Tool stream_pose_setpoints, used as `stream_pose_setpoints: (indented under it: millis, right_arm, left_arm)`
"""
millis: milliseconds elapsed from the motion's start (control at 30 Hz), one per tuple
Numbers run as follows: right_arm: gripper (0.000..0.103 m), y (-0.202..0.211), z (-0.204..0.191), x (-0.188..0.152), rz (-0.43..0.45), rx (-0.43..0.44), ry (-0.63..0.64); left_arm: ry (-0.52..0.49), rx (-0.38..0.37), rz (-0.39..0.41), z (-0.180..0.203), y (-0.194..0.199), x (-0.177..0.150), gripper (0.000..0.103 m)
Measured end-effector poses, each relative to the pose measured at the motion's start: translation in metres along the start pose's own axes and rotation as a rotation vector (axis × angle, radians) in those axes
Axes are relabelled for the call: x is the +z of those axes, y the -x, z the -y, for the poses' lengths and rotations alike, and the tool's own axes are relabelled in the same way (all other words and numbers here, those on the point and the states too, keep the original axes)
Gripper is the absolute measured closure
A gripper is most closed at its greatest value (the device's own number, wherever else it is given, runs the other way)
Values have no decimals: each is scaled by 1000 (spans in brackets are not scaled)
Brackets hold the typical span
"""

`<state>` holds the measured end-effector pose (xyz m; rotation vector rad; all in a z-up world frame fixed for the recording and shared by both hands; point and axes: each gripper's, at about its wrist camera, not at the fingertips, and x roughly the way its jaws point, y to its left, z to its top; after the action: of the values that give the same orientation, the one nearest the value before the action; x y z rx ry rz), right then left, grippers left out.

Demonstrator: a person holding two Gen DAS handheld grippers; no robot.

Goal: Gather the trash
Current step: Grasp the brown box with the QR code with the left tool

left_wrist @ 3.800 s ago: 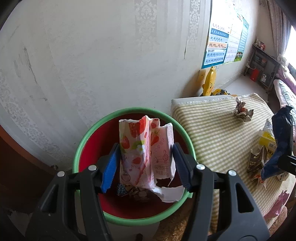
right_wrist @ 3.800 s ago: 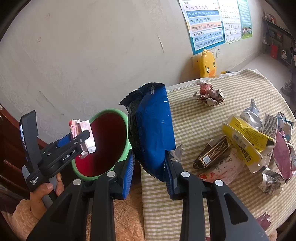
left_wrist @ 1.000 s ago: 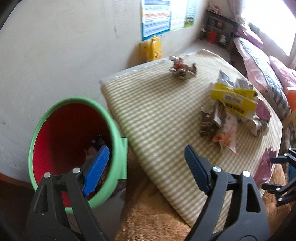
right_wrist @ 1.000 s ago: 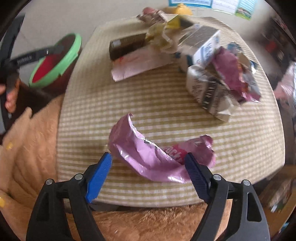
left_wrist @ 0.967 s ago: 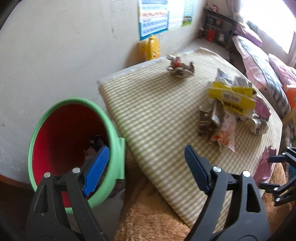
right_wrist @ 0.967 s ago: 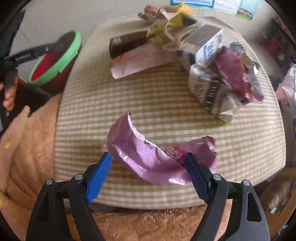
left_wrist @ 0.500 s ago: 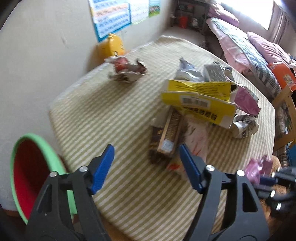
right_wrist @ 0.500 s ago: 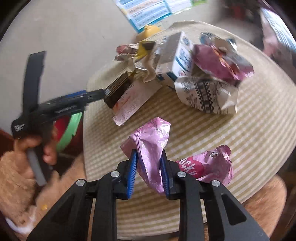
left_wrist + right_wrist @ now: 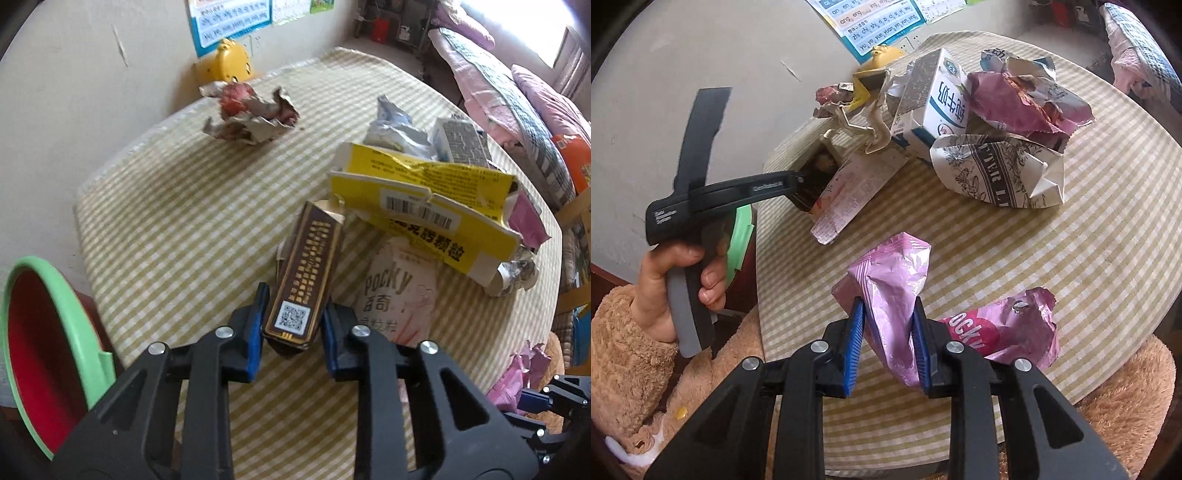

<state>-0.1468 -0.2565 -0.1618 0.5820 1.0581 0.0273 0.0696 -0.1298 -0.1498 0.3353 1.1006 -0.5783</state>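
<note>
My left gripper [image 9: 291,325] is clamped on the near end of the long brown cardboard box with gold print and a QR code [image 9: 304,273]. The blue pads press its two narrow sides, and the box's long axis runs straight away from me, along the fingers, with its torn far end tucked under the edge of the crumpled yellow cardboard carton [image 9: 421,214]. It lies on the checked yellow-and-white tablecloth [image 9: 177,221], touching the flattened pale pink Pocky packet [image 9: 397,295] just to its right.

My right gripper [image 9: 888,343] is closed on the upright fold of the crinkled pink foil wrapper [image 9: 897,291], near the front edge of the table. The wrapper's other half trails off to the right, resting on the cloth.

The round bin with the green rim and red inside [image 9: 37,339] stands off the table's near-left corner, low and to the left of my left gripper. That is the relation that counts, I judge: the bin is just beside my left side and well apart from my right. So the brown box should go first, drawn back toward me to slip free of the yellow carton, then swung left over the rim. The pink wrapper has the whole width of the table to cross.
</note>
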Motion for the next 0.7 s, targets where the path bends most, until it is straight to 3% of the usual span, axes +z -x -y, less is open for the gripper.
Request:
stream_pose_setpoints:
  millis: [500,700]
  right_arm:
    - [80,-12,-11,5,-11,-33,16]
    - [80,-11,-13,4,-12,-46,21]
  left_arm:
    - [105,90,130,-33,55,-19,79]
    - [106,105,77,-36,42,-28,79]
